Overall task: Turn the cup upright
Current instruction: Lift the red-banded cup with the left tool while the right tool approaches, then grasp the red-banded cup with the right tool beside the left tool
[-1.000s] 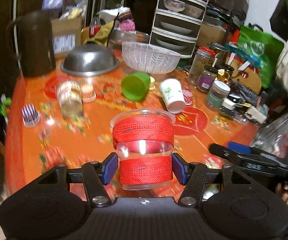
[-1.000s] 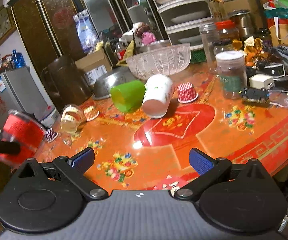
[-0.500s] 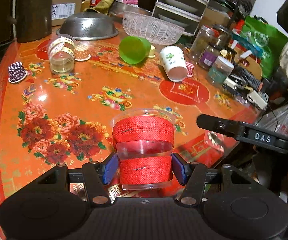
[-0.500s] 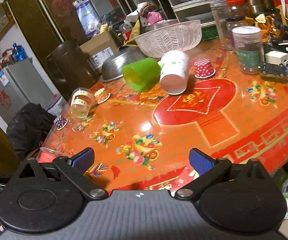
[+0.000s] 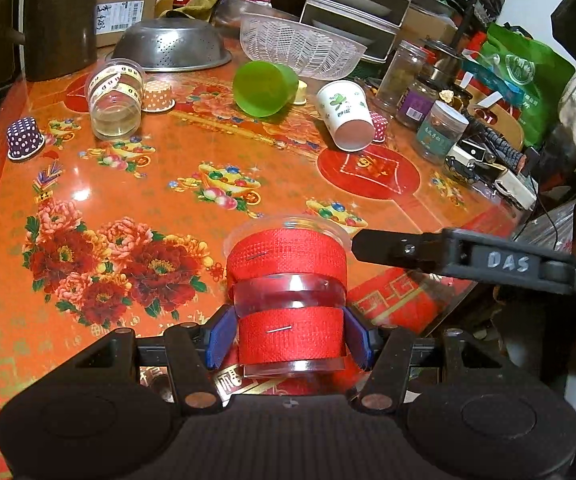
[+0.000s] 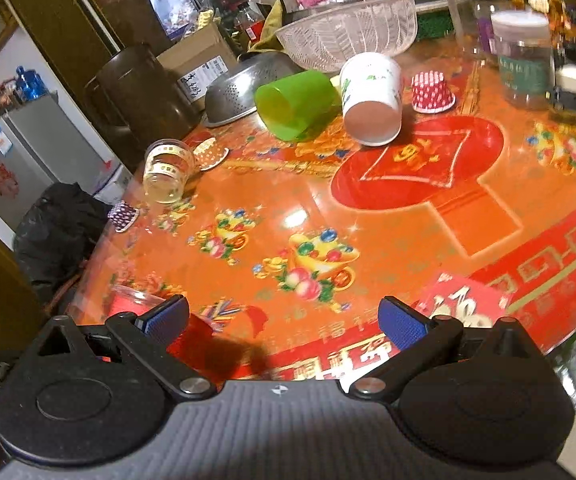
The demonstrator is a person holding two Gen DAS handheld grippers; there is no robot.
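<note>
Left tongs (image 5: 288, 338) clamped on red-banded clear cup (image 5: 288, 300), upright, at worktop (image 5: 160, 184) near edge. Right tongs (image 6: 284, 322) apart, holding nothing.

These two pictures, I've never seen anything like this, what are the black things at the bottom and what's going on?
Those are handheld tongs, one in each of a person's hands, each with a camera looking along its fingers. In the left camera's picture, the left tongs grip a clear cup with red bands, rim up, over the orange table. The right camera's picture shows the right tongs open, holding nothing. On the table, a green cup and a white paper cup lie on their sides.
</note>
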